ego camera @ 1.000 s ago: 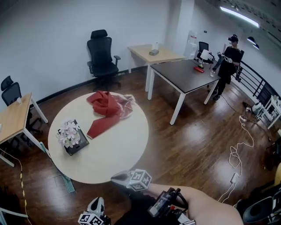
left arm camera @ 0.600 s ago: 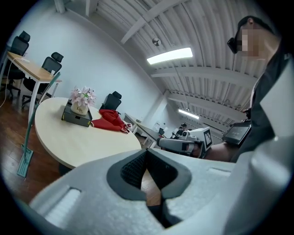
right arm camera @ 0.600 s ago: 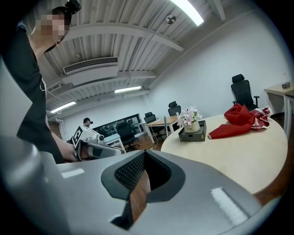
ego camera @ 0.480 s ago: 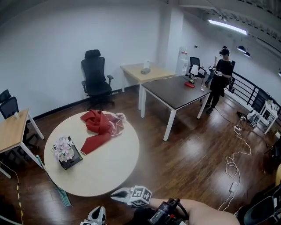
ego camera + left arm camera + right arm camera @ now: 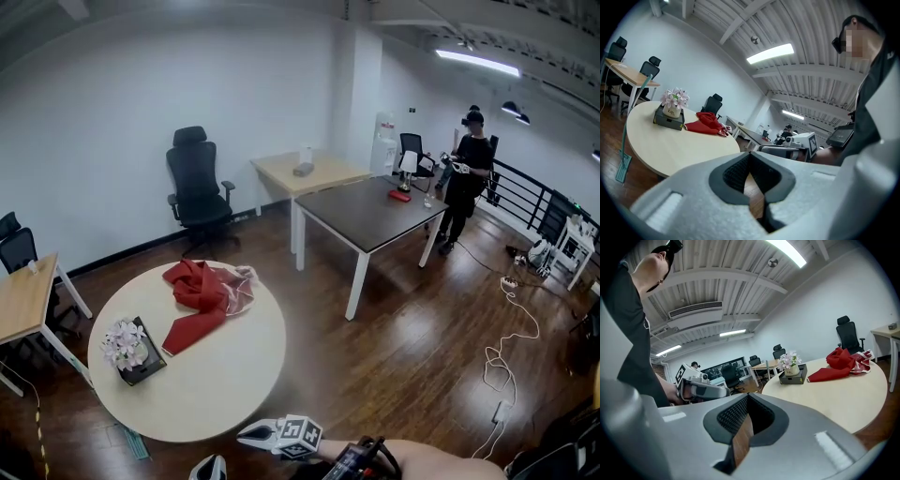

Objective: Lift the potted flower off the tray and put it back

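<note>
Potted flower [image 5: 124,339]: seated in tray [image 5: 150,364], on round bench [image 5: 220,384], far left side.

Stands upright, long axis vertical, pale blossoms uppermost, white pot set down inside the dark tray. Left gripper [image 5: 750,155]: jaws together, nothing between them, held off the bench past its near rim; the flower shows up and left of the jaws, well apart. Right gripper [image 5: 747,398]: jaws together, likewise empty, also off the near rim; the flower shows up and right of the jaws, well apart. Both grippers point roughly level across the bench top. Red cloth [image 5: 195,295]: crumpled on the bench near the tray, not touching it.
</note>
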A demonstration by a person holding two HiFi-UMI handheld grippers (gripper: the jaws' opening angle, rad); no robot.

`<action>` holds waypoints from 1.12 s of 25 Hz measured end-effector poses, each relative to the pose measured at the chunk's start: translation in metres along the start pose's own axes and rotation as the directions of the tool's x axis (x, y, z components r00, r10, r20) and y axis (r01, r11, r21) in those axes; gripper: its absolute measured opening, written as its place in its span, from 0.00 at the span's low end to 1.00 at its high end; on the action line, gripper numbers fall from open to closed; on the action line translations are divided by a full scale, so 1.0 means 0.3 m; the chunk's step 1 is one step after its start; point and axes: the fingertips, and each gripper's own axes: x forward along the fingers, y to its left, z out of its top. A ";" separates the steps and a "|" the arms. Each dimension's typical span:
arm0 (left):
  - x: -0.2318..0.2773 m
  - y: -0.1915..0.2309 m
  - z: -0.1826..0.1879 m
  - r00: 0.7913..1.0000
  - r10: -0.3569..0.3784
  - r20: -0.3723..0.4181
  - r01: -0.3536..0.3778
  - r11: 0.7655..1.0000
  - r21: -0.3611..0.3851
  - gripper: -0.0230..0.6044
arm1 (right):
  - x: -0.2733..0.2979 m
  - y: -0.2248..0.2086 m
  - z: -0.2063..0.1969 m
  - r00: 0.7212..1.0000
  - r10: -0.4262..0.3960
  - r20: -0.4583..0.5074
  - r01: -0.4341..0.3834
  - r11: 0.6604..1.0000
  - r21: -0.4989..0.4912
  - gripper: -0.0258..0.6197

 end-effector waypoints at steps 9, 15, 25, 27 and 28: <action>0.152 -0.119 0.054 1.000 -0.015 0.006 0.015 0.997 0.073 0.04 | -0.132 -0.160 0.032 0.999 -0.030 0.030 0.033 0.993 -0.115 0.04; -0.028 -0.286 0.131 0.989 0.143 -0.037 -0.141 0.988 0.064 0.04 | -0.133 -0.003 0.101 0.996 0.086 0.017 -0.085 0.994 -0.064 0.04; -0.109 -0.221 0.137 0.975 0.222 -0.022 -0.220 0.974 0.060 0.04 | -0.027 -0.002 0.087 0.991 0.136 -0.005 -0.136 0.989 -0.058 0.04; -0.101 -0.222 0.145 0.975 0.221 -0.023 -0.220 0.974 0.058 0.04 | -0.028 -0.006 0.103 0.991 0.136 -0.006 -0.136 0.989 -0.053 0.04; -0.094 -0.224 0.147 0.975 0.219 -0.024 -0.218 0.974 0.056 0.04 | -0.031 -0.010 0.109 0.991 0.134 -0.007 -0.135 0.990 -0.052 0.04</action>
